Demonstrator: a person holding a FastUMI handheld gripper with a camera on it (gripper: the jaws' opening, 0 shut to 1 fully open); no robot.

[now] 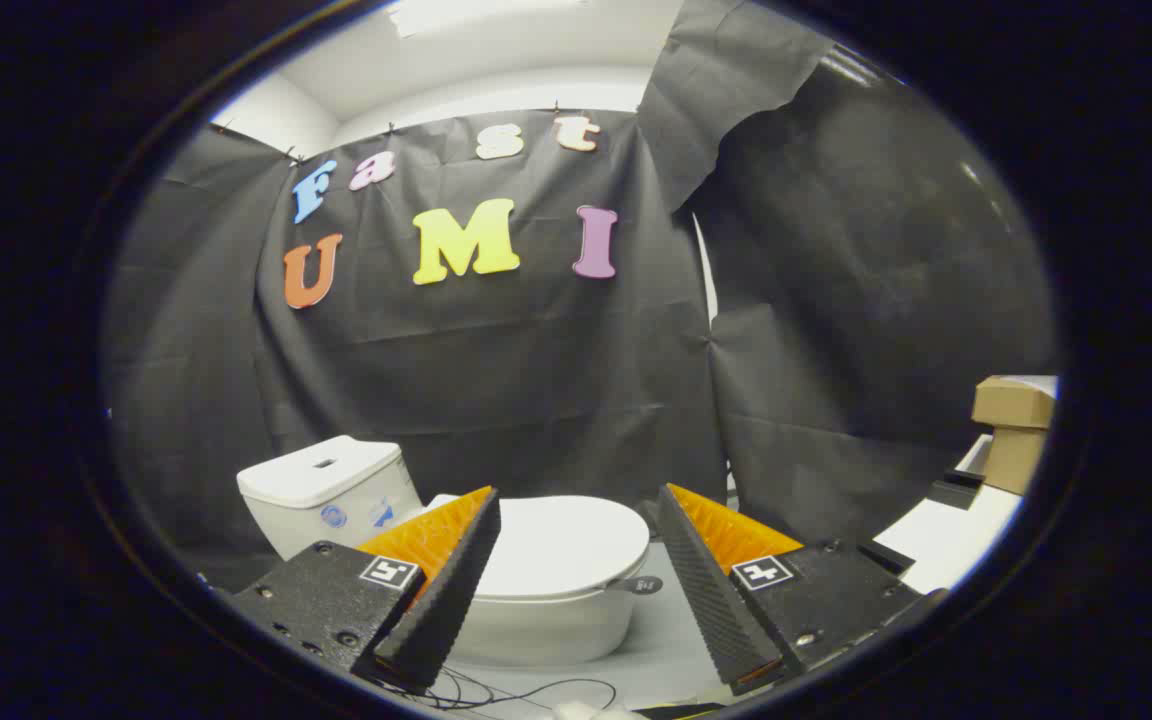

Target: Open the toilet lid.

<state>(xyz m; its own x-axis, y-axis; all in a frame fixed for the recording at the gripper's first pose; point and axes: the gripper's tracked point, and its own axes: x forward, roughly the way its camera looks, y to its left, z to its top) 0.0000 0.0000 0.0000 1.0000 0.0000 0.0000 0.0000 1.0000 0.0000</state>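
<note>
A small white toilet (pixel 536 610) stands on the grey floor ahead of my fingers, its tank (pixel 328 490) behind the left finger. The white lid (pixel 566 545) lies flat and closed on the bowl, seen between the two fingers and beyond their tips. A small dark tab (pixel 644 585) sticks out from the lid's rim on the side toward the right finger. My gripper (pixel 576 515) is open, its black and orange fingers (pixel 456 575) spread wide with nothing between them, some way short of the lid.
Black cloth walls close in behind and to the right of the toilet. A white surface (pixel 946 540) with cardboard boxes (pixel 1014 430) stands to the right. Thin dark cables (pixel 526 692) lie on the floor in front of the bowl.
</note>
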